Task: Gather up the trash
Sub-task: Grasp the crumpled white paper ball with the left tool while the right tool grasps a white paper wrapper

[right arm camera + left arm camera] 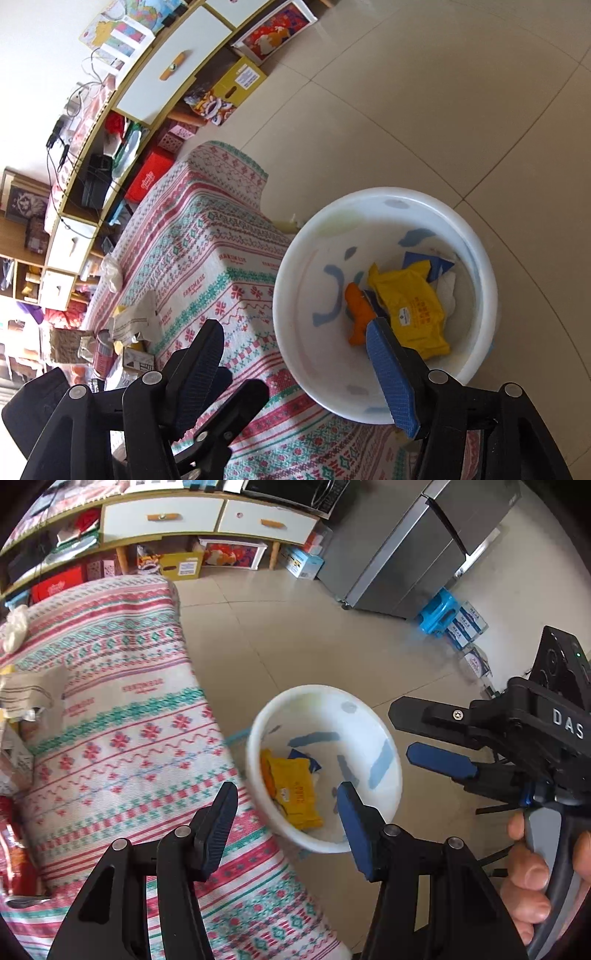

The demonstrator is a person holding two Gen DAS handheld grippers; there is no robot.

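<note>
Both grippers stand over a white plastic bin (476, 258) that sits on the tiled floor (295, 635) right against the edge of a table draped in a red-and-teal patterned cloth (122, 709). In the left wrist view the left gripper (286, 812) has its jaws apart with nothing between them, the bin filling the gap at about 12 o'clock; the right gripper (417, 734) reaches in from 3 o'clock, a hand (532, 882) on its handle, its fingers likewise spread and empty above the bin's rim. In the right wrist view the right gripper (295, 354) frames the bin's near wall at 1 o'clock. Inside the bin lie a yellow packet (410, 310), an orange wrapper (358, 314) just beside it at 9 o'clock, and dark blue and white scraps under them. More trash remains on the table: crumpled paper (135, 321) and small boxes at 9 o'clock, a white wad (112, 273) farther back.
</note>
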